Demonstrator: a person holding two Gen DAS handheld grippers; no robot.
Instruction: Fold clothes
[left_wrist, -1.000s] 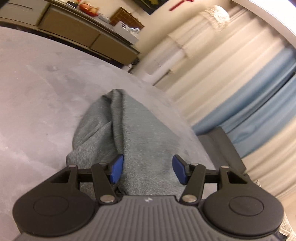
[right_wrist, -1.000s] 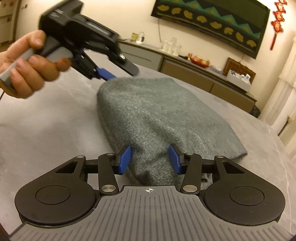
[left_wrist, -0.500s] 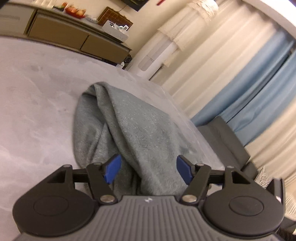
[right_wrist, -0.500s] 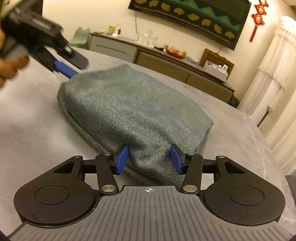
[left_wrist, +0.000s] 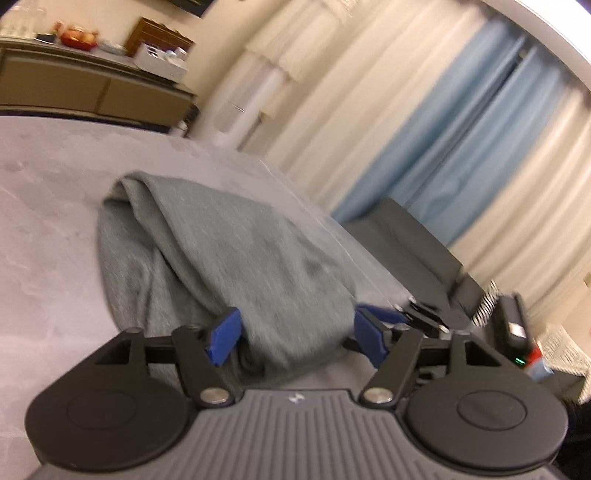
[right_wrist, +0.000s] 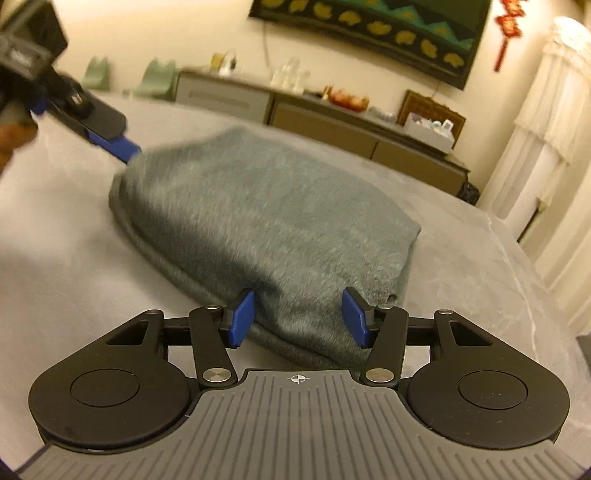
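One folded grey garment (right_wrist: 258, 229) lies on a pale grey table (right_wrist: 62, 280), and two grippers work at it, one at each end. In the right wrist view the right gripper (right_wrist: 299, 317) sits nearest, its jaws opening, the blue pads standing either side of the garment's near edge with cloth between them and no clear press on it. The fabric bulges up in a rounded mound, its right corner ending in a fairly square edge. At the far left end the left gripper (right_wrist: 110, 140) comes in from the upper left corner, one blue finger reaching the cloth's far end; a hand (right_wrist: 11, 140) holding it shows only as a blur.

In the left wrist view the left gripper's (left_wrist: 295, 332) jaws are opening and stand wide, the garment's (left_wrist: 229, 258) end lying between the pads, loose folds running away toward a bunched far end. Bare tabletop (left_wrist: 44, 206) spreads to the left of the cloth, giving open room there; on the right the table's edge runs close beside the garment, with a dark chair (left_wrist: 417, 243) just past it.

Farther back a long low sideboard (right_wrist: 325, 122) lines the wall, carrying small blurred items, among them a red bowl (right_wrist: 349, 99). One dark wall hanging (right_wrist: 373, 29) sits above it. Cream and blue curtains (left_wrist: 443, 140) fill the right side of the room.
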